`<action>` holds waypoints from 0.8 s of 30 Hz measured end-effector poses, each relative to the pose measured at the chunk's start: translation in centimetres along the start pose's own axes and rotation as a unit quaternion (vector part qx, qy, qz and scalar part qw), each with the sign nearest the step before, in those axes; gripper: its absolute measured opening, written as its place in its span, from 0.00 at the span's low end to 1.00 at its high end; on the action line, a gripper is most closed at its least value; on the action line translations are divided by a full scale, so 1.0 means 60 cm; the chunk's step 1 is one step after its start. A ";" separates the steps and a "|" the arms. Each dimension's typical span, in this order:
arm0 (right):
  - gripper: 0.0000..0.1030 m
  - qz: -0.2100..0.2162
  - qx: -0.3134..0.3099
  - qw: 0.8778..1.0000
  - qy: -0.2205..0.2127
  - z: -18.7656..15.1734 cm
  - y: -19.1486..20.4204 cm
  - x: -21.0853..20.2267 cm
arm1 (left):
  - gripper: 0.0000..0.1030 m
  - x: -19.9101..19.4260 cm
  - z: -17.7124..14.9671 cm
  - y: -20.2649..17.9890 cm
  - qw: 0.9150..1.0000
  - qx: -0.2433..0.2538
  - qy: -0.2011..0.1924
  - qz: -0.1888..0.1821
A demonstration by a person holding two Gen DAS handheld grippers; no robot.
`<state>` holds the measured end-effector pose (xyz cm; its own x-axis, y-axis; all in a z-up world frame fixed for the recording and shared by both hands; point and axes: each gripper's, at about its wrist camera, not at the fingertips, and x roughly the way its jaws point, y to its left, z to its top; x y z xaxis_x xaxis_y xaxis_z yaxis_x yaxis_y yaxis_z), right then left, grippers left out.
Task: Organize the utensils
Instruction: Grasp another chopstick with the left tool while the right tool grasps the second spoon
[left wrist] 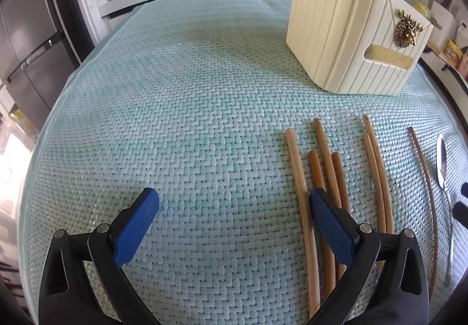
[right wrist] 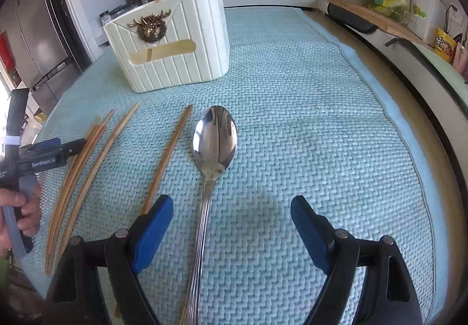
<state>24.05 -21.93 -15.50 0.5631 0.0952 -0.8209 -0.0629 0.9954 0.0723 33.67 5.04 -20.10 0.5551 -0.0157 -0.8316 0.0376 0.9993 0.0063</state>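
Polished steel spoon (right wrist: pixel 215 137) lies flat on the woven counter mat (right wrist: pixel 307 134), handle between the right gripper (right wrist: pixel 231 216)'s wide-open, empty fingers. Likely stiff, slippery, low-lying; best pinched across the ribbed handle. Left gripper (left wrist: pixel 234 208) also open, beside the light chopsticks (left wrist: pixel 324 167).

Glossy metal spoon (right wrist: pixel 215 137), wooden chopsticks (left wrist: pixel 301 193), woven mat (left wrist: pixel 190 120)

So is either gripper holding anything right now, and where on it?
Nothing is held. The left gripper and right gripper are both open; the spoon lies on the mat.
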 end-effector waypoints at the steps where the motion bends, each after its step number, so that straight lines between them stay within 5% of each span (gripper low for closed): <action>1: 0.82 0.001 0.000 1.000 0.002 0.008 0.004 0.009 | 1.00 0.005 0.006 0.005 1.000 0.001 0.001 0.000; 11: 0.81 -0.042 -0.025 0.999 0.016 0.054 0.044 0.063 | 0.99 0.019 0.034 -0.005 1.000 0.014 0.024 -0.013; 17: 0.77 -0.052 -0.022 0.998 0.017 0.070 0.044 0.074 | 0.86 0.024 0.055 -0.022 0.998 0.039 0.041 -0.030; 23: 0.40 -0.049 -0.021 0.999 0.010 0.098 0.034 0.080 | 0.46 0.019 0.069 -0.043 0.996 0.058 0.056 -0.038; 24: 0.40 -0.046 -0.021 0.999 0.008 0.101 0.032 0.080 | 0.35 0.018 0.068 -0.046 0.996 0.060 0.055 -0.041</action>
<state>31.65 -19.48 -15.88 0.5544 0.0021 -0.8322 -0.0456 0.9986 -0.0279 37.55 2.15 -18.74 0.4518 -0.0859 -0.8880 0.1814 0.9834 -0.0029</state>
